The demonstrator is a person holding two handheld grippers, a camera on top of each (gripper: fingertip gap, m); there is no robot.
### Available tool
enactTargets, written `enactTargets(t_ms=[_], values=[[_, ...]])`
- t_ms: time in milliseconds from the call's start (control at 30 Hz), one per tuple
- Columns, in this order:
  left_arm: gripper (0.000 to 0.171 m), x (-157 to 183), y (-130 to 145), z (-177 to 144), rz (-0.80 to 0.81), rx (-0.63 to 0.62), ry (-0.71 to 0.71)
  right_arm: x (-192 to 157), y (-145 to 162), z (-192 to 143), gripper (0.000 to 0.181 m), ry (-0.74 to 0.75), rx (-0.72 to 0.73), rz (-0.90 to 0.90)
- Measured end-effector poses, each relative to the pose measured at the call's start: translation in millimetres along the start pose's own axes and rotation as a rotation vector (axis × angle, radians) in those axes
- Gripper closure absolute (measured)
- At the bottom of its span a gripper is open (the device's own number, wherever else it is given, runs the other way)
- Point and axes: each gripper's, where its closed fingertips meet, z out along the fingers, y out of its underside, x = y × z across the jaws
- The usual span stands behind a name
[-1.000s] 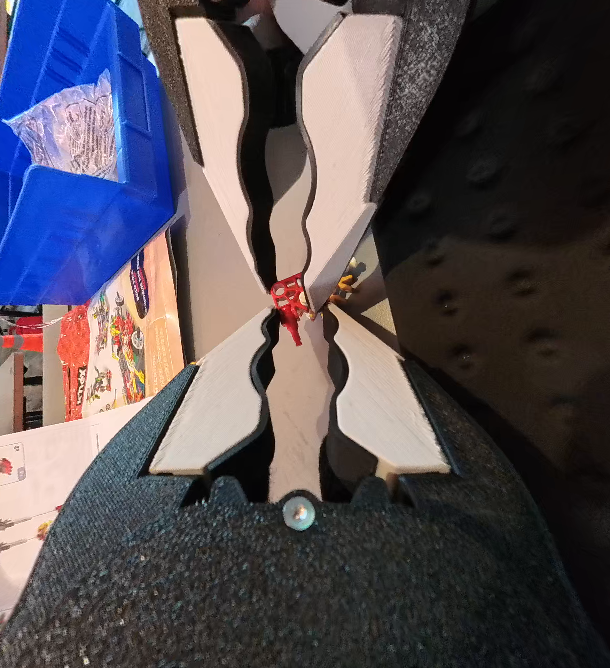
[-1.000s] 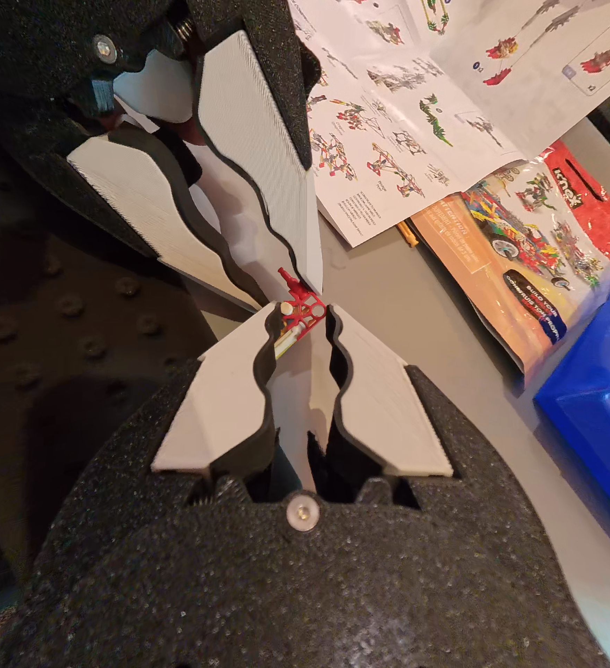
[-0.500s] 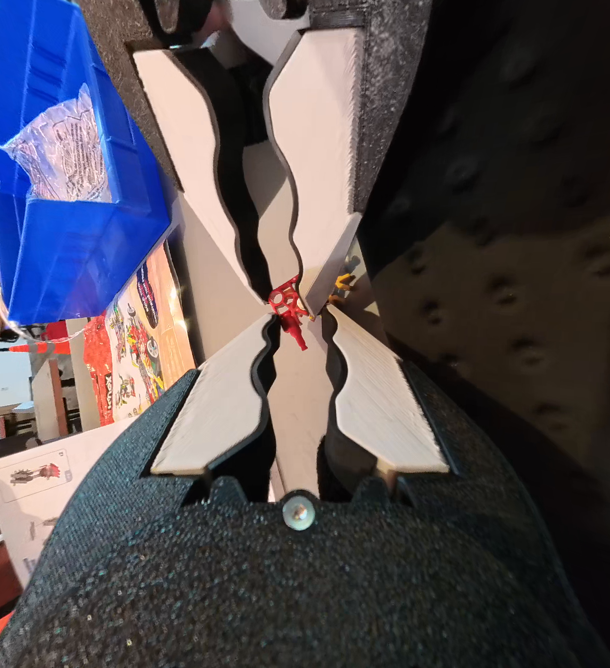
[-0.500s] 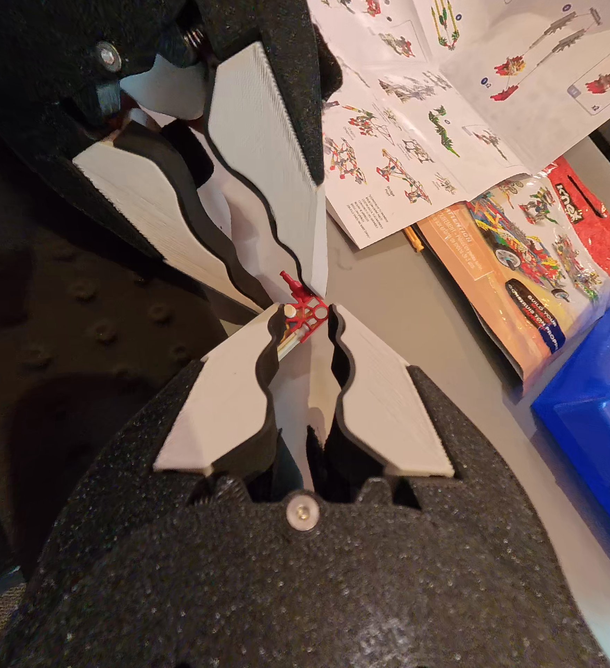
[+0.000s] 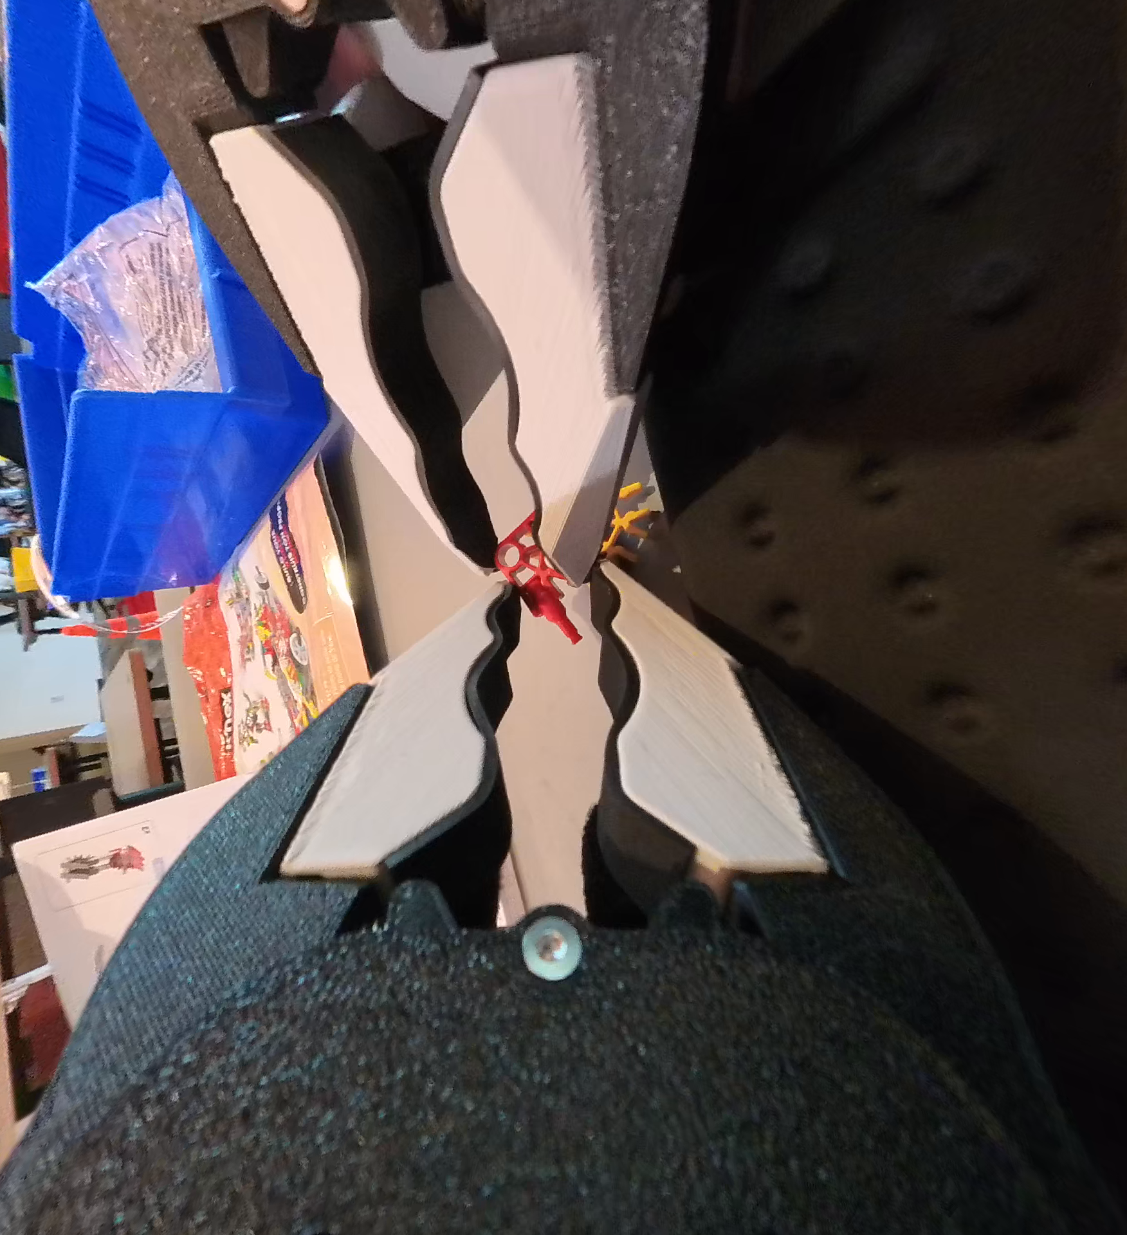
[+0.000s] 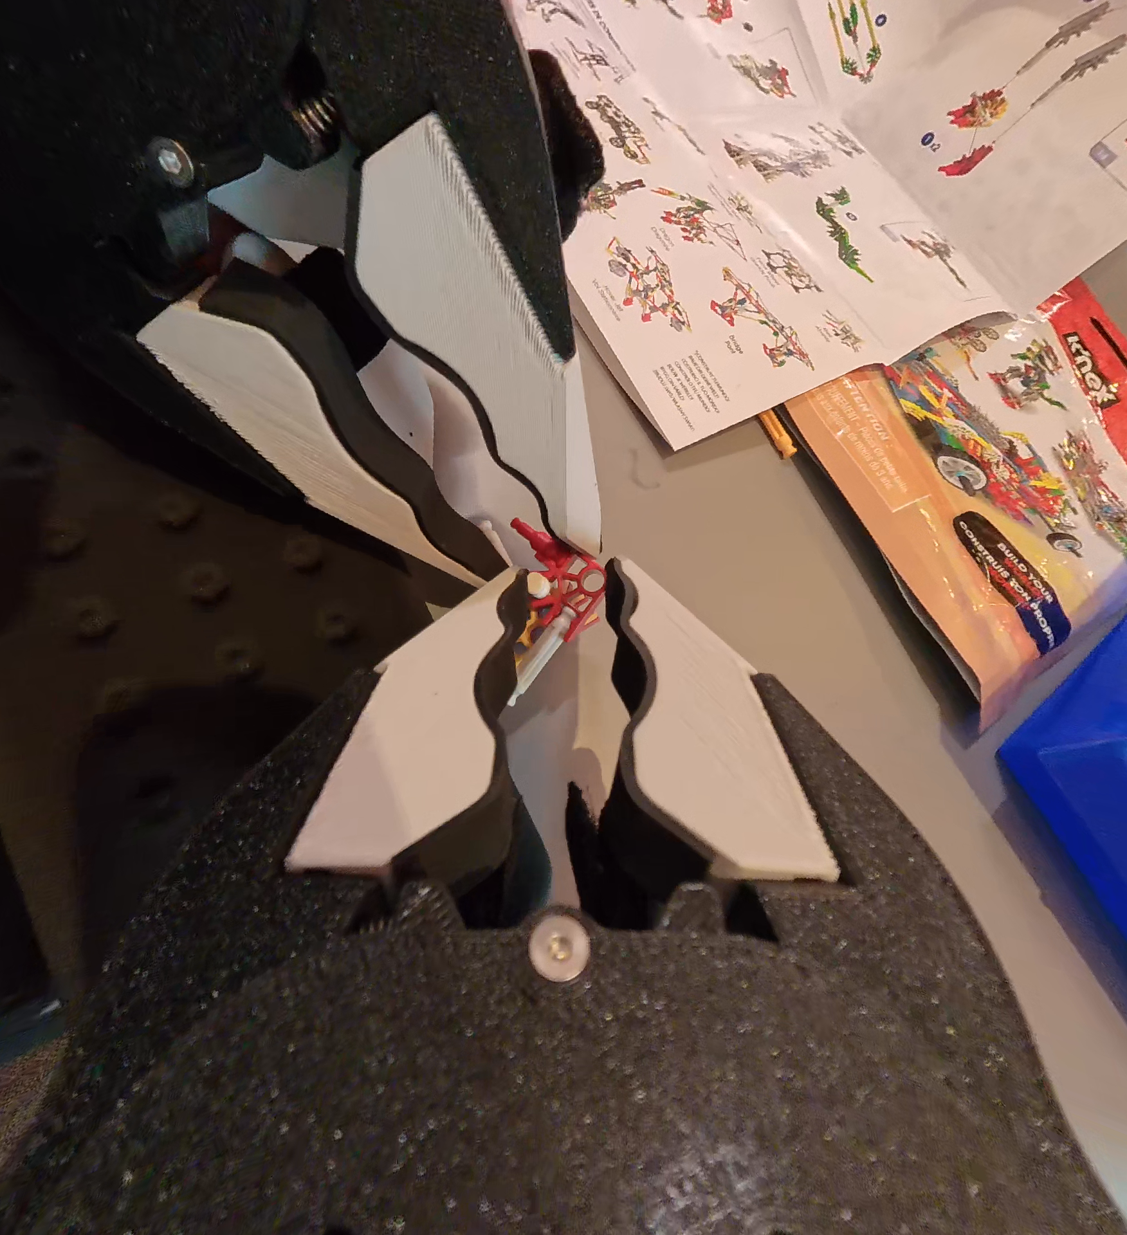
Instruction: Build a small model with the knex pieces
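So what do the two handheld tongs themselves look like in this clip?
Both match. The left tongs and the right tongs each have a black, grainy-textured body with a silver screw at the centre front. The fingers are pale off-white printed wedges with fine layer lines, lined on the inner edges with wavy black pads. No cables or sleeves show.

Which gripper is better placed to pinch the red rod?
Left, probably: the rod sits inside the open left gripper, while the right gripper is shut on the connector.
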Motion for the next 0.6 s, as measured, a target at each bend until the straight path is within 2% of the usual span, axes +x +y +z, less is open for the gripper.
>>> enactTargets(t_ms=[33, 200, 233, 267, 300, 333, 400, 433, 533, 600], values=[[0.159, 0.4, -1.3, -0.4, 0.002, 0.002, -0.024, -0.6, -0.1, -0.8, 0.161, -0.02, 0.002, 0.003], [0.16, 0.5, -3.7, -2.4, -0.032, -0.016, -0.063, 0.9, -0.4, -2.6, 0.162, -0.07, 0.017, 0.013], [0.17, 0.5, -4.3, -2.7, -0.035, -0.026, -0.075, -0.6, -1.1, -3.1, 0.162, -0.096, 0.018, 0.004], [0.171, 5.4, -5.3, -1.1, -0.028, -0.027, -0.064, -5.6, 1.2, -1.2, 0.167, -0.121, 0.004, -0.021], [0.171, 18.9, -9.5, 5.5, 0.0, -0.015, -0.035, -7.3, 8.2, 5.7, 0.181, -0.108, -0.04, -0.048], [0.171, 19.9, -9.3, 5.5, 0.037, -0.035, -0.02, -3.6, 11.7, 7.7, 0.181, -0.095, -0.055, -0.051], [0.171, 19.8, -9.3, 3.2, -0.042, 0.041, 0.017, -3.6, 8.3, 8.1, 0.181, -0.125, -0.021, -0.023], [0.171, 19.9, -9.1, 1.2, -0.077, 0.056, 0.026, -5.3, -1.2, 11.2, 0.181, -0.117, 0.022, -0.011], [0.171, 17.4, -10.9, 2.3, -0.101, 0.077, 0.016, -1.2, -3.0, 5.7, 0.181, -0.101, 0.048, -0.002], [0.171, 13.5, -3.1, 3.2, -0.089, 0.043, 0.0, 2.8, -3.7, 5.1, 0.18, -0.107, 0.057, 0.014]])
